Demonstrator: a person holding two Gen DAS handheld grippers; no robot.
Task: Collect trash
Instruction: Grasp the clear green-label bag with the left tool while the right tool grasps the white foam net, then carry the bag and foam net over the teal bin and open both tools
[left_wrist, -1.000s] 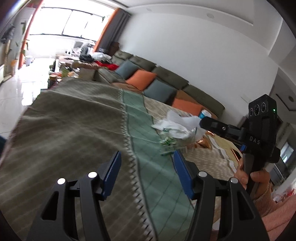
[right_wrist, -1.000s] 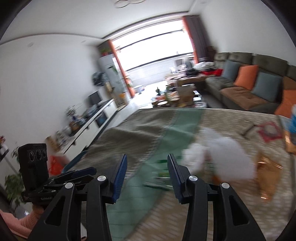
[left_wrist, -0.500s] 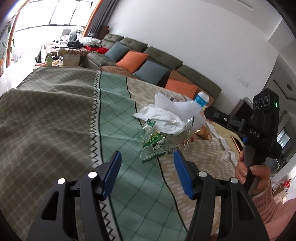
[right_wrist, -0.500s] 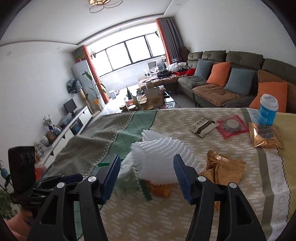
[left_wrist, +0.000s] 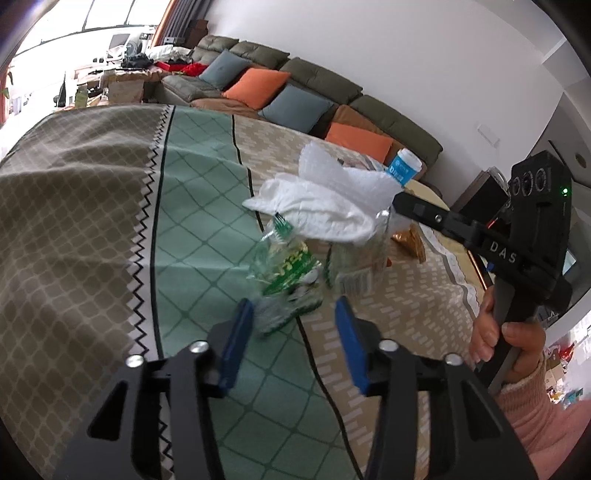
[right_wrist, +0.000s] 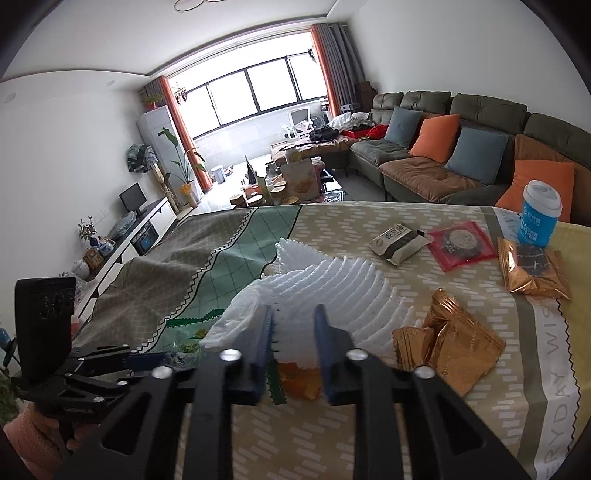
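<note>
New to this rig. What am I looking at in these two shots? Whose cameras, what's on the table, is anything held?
There is no robot here. A person holds a two-finger gripper in each hand, and each gripper carries a fisheye camera that looks along its blue pads.

The left wrist view shows the left gripper at the bottom, with the right one gripped by a hand off to the side. The right wrist view looks along the right gripper.

On the tablecloth lie a white foam sheet, a crushed plastic bottle, gold wrappers, a red packet and a blue cup.

The right jaws are closing on the foam sheet. The left jaws are closing around the bottle's end but are not yet gripping it.
</note>
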